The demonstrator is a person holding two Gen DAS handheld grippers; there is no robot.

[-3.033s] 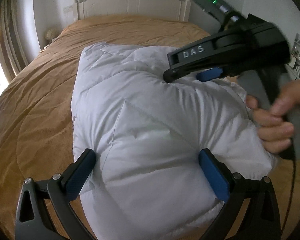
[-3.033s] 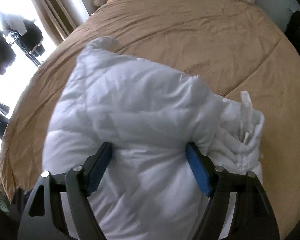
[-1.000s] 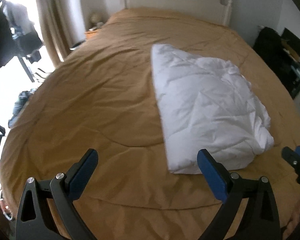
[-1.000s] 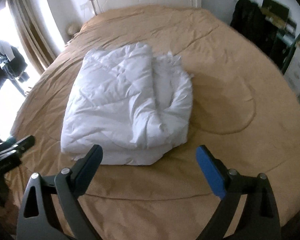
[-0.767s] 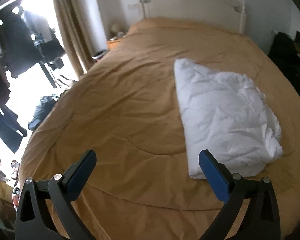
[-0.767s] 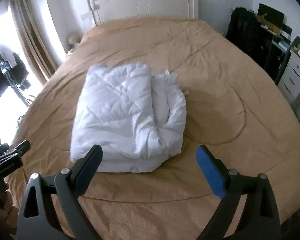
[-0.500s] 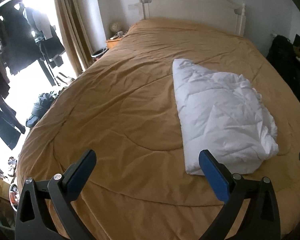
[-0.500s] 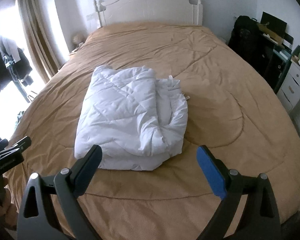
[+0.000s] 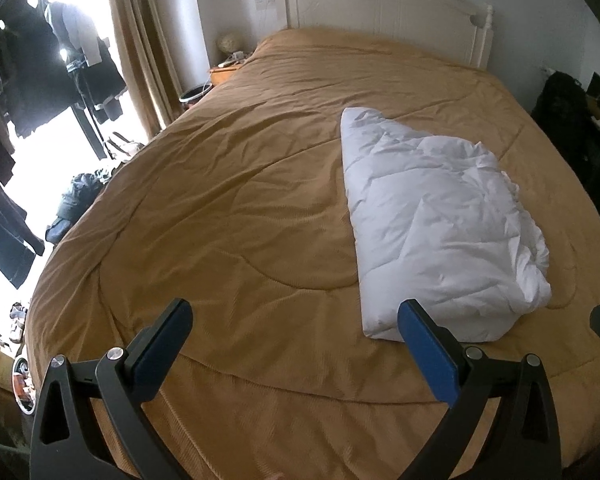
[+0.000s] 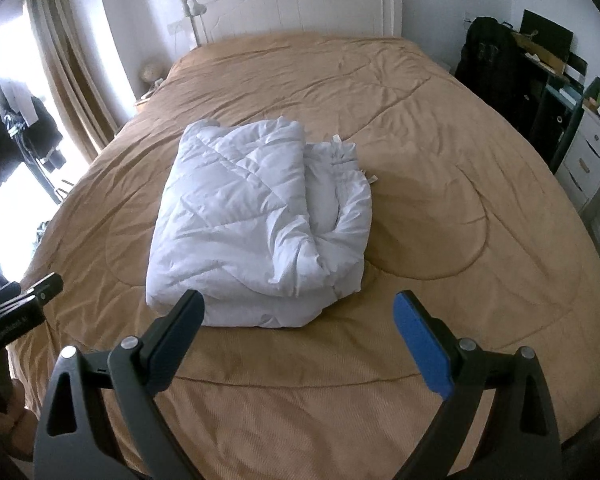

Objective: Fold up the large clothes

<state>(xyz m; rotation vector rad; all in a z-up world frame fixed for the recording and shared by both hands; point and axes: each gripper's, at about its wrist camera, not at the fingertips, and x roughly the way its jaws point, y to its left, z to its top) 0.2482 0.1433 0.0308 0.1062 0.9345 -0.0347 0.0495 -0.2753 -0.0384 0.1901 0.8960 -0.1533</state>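
- The white padded garment [image 10: 256, 220] lies folded into a thick bundle on the brown bed cover [image 10: 440, 184], about the middle of the bed and a little to the left in the right wrist view.
- In the left wrist view the same bundle [image 9: 436, 224] sits to the right side of the picture, so it lies off to the right of the left gripper [image 9: 296, 340].
- Its long axis runs from near to far, toward the white headboard [image 10: 296, 0]; the near short edge faces both grippers.
- The right gripper [image 10: 300, 332] has its jaws spread wide and holds nothing; the bundle's near edge is just beyond and between them, slightly to the left.
- The left gripper also has its jaws spread wide and empty, above bare bed cover.
- Judgement: the right gripper is the nearer one and more in line with the bundle, so any last touch would be easier from this side.
- Judgement: the fold looks almost finished; the rolled right part with its small tabs is a bit loose.
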